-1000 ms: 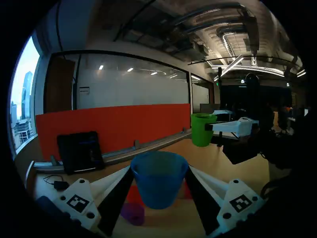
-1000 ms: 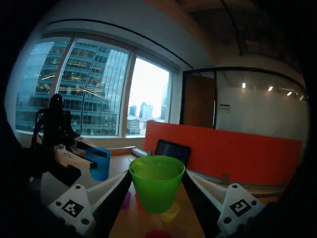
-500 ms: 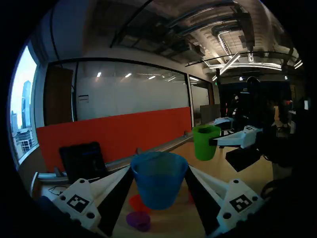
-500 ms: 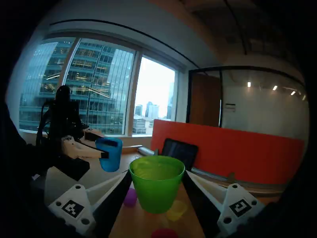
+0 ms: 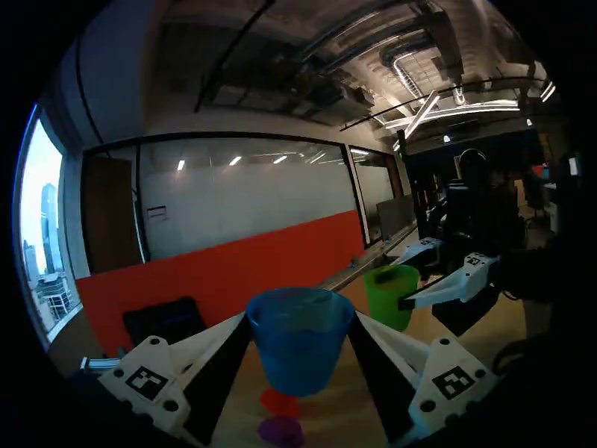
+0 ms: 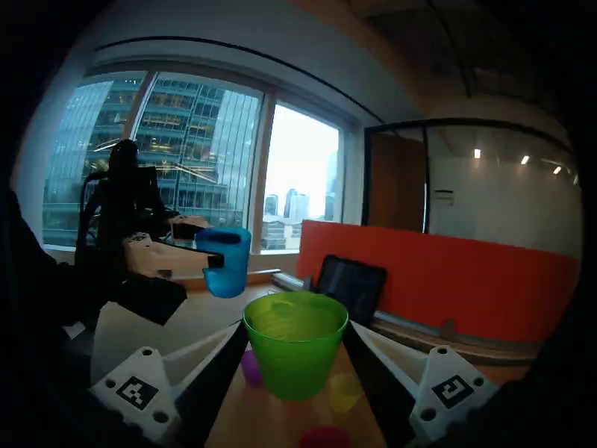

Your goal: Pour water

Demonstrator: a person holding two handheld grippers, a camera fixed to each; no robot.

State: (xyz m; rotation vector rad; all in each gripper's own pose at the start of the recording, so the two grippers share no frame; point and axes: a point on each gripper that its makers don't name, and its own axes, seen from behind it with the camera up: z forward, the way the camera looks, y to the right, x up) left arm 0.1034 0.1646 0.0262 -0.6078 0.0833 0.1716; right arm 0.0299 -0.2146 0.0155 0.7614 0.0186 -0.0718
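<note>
Left gripper view: the left claw [image 5: 298,328] is gripping the blue cup [image 5: 300,343], its 2 fingers opened just to cup width and pressing on the cup's sides at 9 and 3 o'clock. The cup is sitting upright, raised above the bench [image 5: 339,411]. I cannot tell whether water is inside it. At 3 o'clock from the blue cup, and near it, the right claw [image 5: 399,284] is holding the green cup [image 5: 388,299] upright, with a finger on either side. Below the blue cup, at 6 o'clock, a red cup [image 5: 280,402] and a purple cup [image 5: 280,431] are resting on the bench, just beside each other. A dark tablet [image 5: 164,321] is leaning at 9 o'clock, before an orange partition [image 5: 224,269].

Right gripper view: the right claw [image 6: 296,336] is clamping the green cup [image 6: 296,358], fingers parted to the cup's width and touching it at 9 and 3 o'clock. The cup is standing upright, off the bench [image 6: 261,418]. At 11 o'clock from it, the left claw [image 6: 213,250] is carrying the blue cup [image 6: 226,261], upright and higher than the green rim, apart from it. The purple cup [image 6: 251,368] is peeking out at 8 o'clock of the green cup, a yellow cup [image 6: 345,390] is sitting at 4 o'clock, and a pink cup [image 6: 324,437] is lying at 6 o'clock. The tablet [image 6: 351,287] is leaning at 2 o'clock against the partition [image 6: 463,284]. A window [image 6: 186,172] is showing towers at 10 o'clock.
</note>
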